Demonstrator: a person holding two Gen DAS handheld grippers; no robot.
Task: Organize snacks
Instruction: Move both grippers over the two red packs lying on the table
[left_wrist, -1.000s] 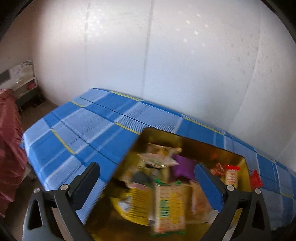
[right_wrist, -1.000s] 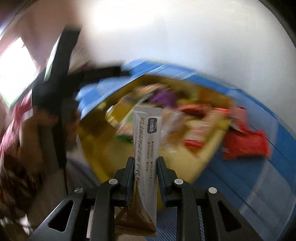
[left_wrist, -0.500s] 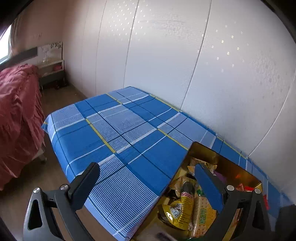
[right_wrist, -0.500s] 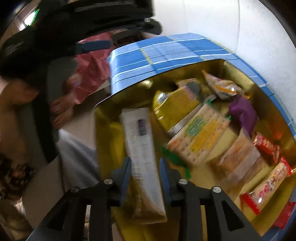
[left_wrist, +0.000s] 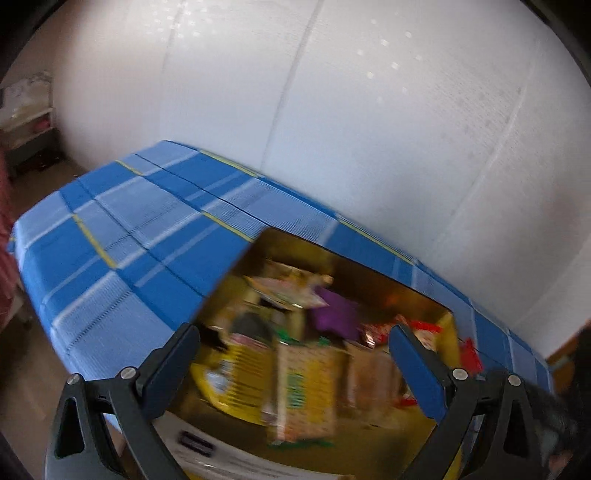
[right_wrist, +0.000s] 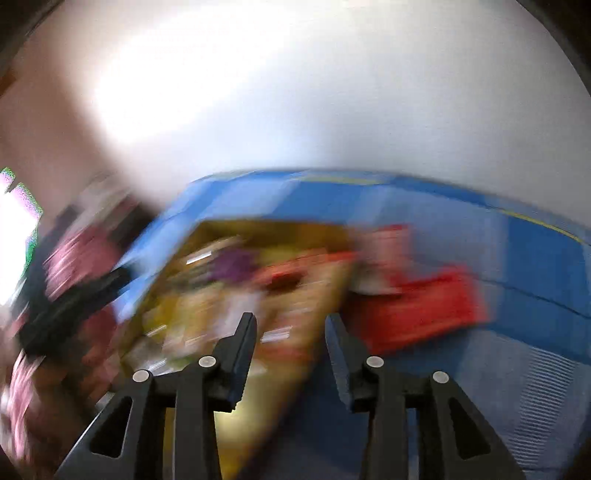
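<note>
A gold box (left_wrist: 443, 306) holds several snack packs, among them a yellow cracker pack (left_wrist: 303, 384) and a purple packet (left_wrist: 334, 314). A long white sachet (left_wrist: 207, 450) lies at the box's near end. My left gripper (left_wrist: 295, 354) is open and empty above the box. The right wrist view is badly blurred. My right gripper (right_wrist: 290, 328) is open and empty over the right edge of the gold box (right_wrist: 269, 229). A red packet (right_wrist: 424, 306) lies on the cloth right of the box.
The box sits on a table with a blue checked cloth (left_wrist: 122, 236), also visible in the right wrist view (right_wrist: 535, 277). A white panelled wall (left_wrist: 369, 110) stands behind it. A red bedspread (right_wrist: 66, 258) is at the left.
My right gripper has opened and let go of the white sachet, which now lies in the box, and has swung up to the right. My left gripper has swung back over the box.
</note>
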